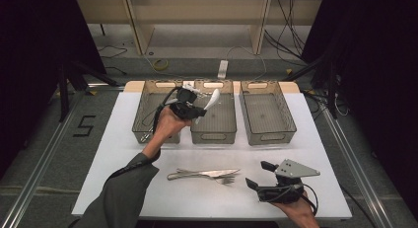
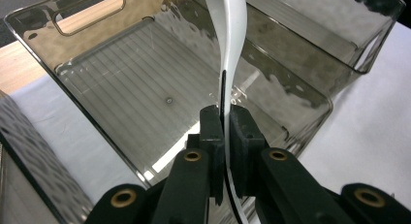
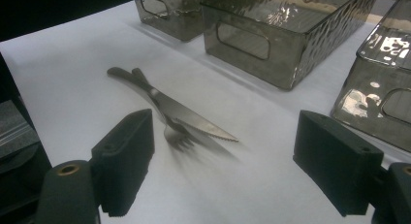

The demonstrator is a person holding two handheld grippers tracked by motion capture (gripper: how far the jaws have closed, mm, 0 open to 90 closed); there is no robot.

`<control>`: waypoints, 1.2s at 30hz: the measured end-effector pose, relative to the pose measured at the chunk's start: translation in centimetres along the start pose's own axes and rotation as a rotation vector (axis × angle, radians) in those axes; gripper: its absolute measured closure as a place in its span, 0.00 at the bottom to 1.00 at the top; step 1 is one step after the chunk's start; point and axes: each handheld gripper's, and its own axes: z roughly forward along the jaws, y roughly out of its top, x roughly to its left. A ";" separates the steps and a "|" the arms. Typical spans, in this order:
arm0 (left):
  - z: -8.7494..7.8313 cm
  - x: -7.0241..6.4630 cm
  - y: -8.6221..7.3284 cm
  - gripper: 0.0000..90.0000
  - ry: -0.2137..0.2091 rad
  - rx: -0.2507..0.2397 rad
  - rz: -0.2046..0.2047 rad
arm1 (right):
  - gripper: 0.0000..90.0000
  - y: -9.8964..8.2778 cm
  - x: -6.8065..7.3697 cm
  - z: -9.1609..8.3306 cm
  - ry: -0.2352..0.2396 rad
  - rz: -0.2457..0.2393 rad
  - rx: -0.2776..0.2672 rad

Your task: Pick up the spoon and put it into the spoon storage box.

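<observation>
White spoon (image 2: 231, 35) clenched in left gripper (image 2: 226, 118) above middle bin (image 2: 121, 103); right gripper (image 3: 225, 166) released.

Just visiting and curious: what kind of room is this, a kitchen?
More likely a lab or recording studio: a taped "5" on the floor, loose cables, and three bins set in a row on a white table.

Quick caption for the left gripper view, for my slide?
Left tool clamps a white spoon above the middle bin.
</observation>
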 end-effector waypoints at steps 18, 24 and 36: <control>2.4 -0.3 1.2 0.94 0.026 0.011 -0.024 | 0.26 0.0 0.0 -0.1 0.009 -0.002 -0.003; 3.0 -0.4 1.2 0.94 0.032 0.021 -0.028 | 0.26 0.0 0.1 0.0 0.013 -0.006 0.000; 3.3 0.4 1.0 0.73 0.033 0.015 -0.103 | 0.26 0.0 0.0 0.0 0.012 -0.001 -0.003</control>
